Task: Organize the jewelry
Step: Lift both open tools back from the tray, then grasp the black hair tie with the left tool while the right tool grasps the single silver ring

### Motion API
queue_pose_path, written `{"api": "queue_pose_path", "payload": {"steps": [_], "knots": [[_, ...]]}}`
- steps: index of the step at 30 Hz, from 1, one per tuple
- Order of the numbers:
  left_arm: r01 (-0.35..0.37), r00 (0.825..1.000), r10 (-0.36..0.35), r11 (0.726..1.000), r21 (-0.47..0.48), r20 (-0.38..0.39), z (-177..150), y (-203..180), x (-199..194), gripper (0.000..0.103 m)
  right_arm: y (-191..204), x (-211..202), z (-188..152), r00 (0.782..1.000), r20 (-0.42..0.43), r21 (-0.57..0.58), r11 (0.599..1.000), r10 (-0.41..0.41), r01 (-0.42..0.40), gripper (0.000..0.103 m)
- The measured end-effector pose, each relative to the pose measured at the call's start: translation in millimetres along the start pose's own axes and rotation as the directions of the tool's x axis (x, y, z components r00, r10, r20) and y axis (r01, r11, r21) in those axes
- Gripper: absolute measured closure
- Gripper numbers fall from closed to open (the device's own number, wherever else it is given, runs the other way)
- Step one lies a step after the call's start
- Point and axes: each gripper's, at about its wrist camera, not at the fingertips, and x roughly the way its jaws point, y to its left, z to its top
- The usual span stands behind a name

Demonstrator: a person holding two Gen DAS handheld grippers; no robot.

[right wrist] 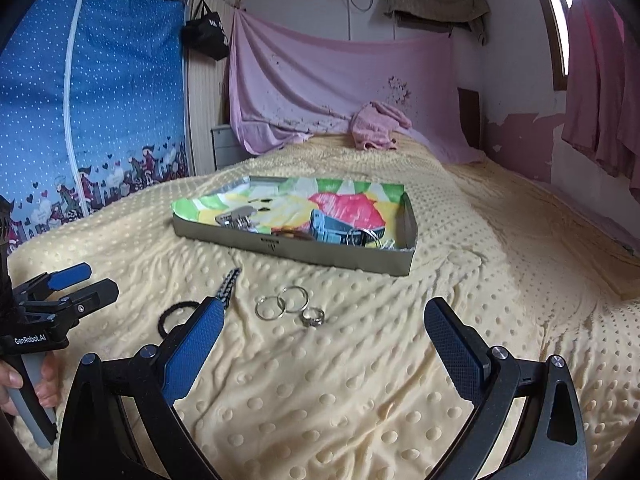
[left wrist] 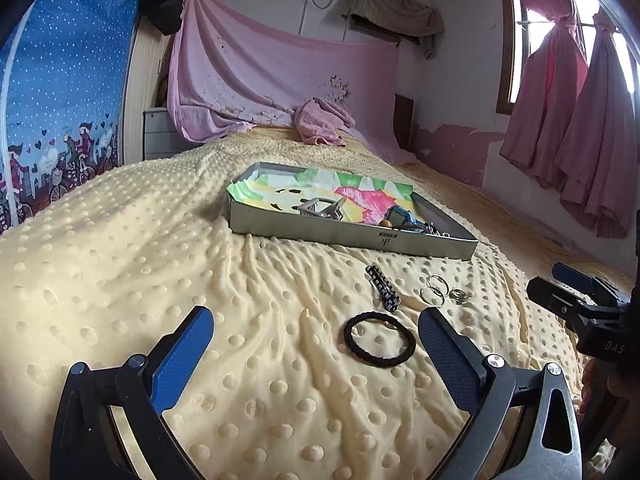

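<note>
A metal tray (left wrist: 352, 236) (right wrist: 296, 249) with a colourful paper lining sits on the yellow blanket and holds several jewelry pieces. In front of it lie a black hair tie (left wrist: 379, 340) (right wrist: 170, 317), a dark hair clip (left wrist: 383, 289) (right wrist: 227, 285), two silver hoops (left wrist: 433, 289) (right wrist: 282, 303) and a small ring (left wrist: 458, 295) (right wrist: 313, 316). My left gripper (left wrist: 316, 342) is open and empty, just short of the hair tie. My right gripper (right wrist: 326, 334) is open and empty, just short of the hoops and ring. Each gripper shows at the other view's edge (left wrist: 576, 296) (right wrist: 68, 288).
The dotted yellow blanket (left wrist: 160, 280) covers the whole bed. A pink towel (left wrist: 322, 120) lies at the far end under a hanging pink sheet. A blue wardrobe (right wrist: 88, 100) stands to the left and pink curtains (left wrist: 572, 120) hang on the right.
</note>
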Motion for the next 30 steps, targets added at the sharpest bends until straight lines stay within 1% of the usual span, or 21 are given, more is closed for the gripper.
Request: {"api": "queue_pose_path", "payload": {"steps": [5,10,12,14,15,16,17,18,20,21,22,24,27,29,30], "knots": [[-0.016,0.998,0.016,1.000,-0.002,-0.067,-0.7,0.5,13.2,0.000,0.9,14.9,-2.6,0.999,-0.047,-0.002,1.000,0.009,-0.009,0.005],[0.005,0.991,-0.005,1.000,0.003,-0.134,-1.8,-1.3,26.7,0.001,-2.8,34.8,-3.5,0.992,-0.117,0.018,0.999,0.040,-0.038,0.005],[0.019,0.988,-0.017,1.000,0.012,-0.156,-2.2,-4.3,31.1,0.010,-3.2,42.4,-4.3,0.989,-0.141,0.020,0.998,0.055,-0.053,0.005],[0.041,0.982,-0.036,0.999,0.024,-0.186,-3.4,-8.2,37.0,0.022,-2.8,48.1,-5.4,0.985,-0.156,0.023,0.998,0.068,-0.065,0.008],[0.052,0.979,-0.045,0.998,0.027,-0.201,-3.9,-9.3,39.9,0.025,-2.2,50.9,-5.9,0.984,-0.165,0.023,0.997,0.074,-0.071,0.016],[0.064,0.975,-0.056,0.998,0.030,-0.216,-4.6,-10.9,42.9,0.031,-1.3,53.9,-6.2,0.982,-0.172,0.021,0.997,0.079,-0.076,0.025],[0.075,0.971,-0.066,0.997,0.031,-0.228,-5.3,-12.5,45.4,0.036,-0.7,56.9,-6.4,0.980,-0.179,0.019,0.997,0.082,-0.080,0.028],[0.088,0.968,-0.079,0.996,0.030,-0.240,-6.2,-13.8,47.9,0.038,-0.2,59.5,-6.2,0.980,-0.182,0.017,0.997,0.083,-0.081,0.030],[0.112,0.959,-0.100,0.993,0.028,-0.267,-8.1,-15.7,53.3,0.048,1.8,65.7,-5.1,0.979,-0.185,0.011,0.996,0.090,-0.090,0.030],[0.119,0.955,-0.107,0.993,0.026,-0.276,-8.4,-17.0,54.9,0.050,2.6,69.2,-4.1,0.978,-0.188,0.007,0.996,0.093,-0.094,0.031],[0.126,0.952,-0.114,0.992,0.022,-0.286,-8.7,-17.4,57.1,0.053,3.4,73.3,-3.2,0.976,-0.193,0.005,0.995,0.098,-0.099,0.037],[0.139,0.946,-0.130,0.990,0.008,-0.298,-8.4,-17.5,60.8,0.058,4.5,82.7,-2.3,0.971,-0.213,0.005,0.994,0.110,-0.112,0.043],[0.153,0.939,-0.149,0.988,-0.012,-0.310,-8.8,-17.3,64.9,0.064,5.6,96.7,-3.2,0.964,-0.237,0.016,0.992,0.124,-0.123,0.043],[0.159,0.936,-0.158,0.987,-0.021,-0.314,-8.8,-17.1,67.1,0.073,7.6,104.8,-2.9,0.959,-0.248,0.024,0.991,0.137,-0.135,0.048],[0.161,0.935,-0.160,0.987,-0.024,-0.317,-8.5,-17.1,68.1,0.074,8.7,108.5,-3.3,0.956,-0.258,0.026,0.990,0.142,-0.140,0.050]]}}
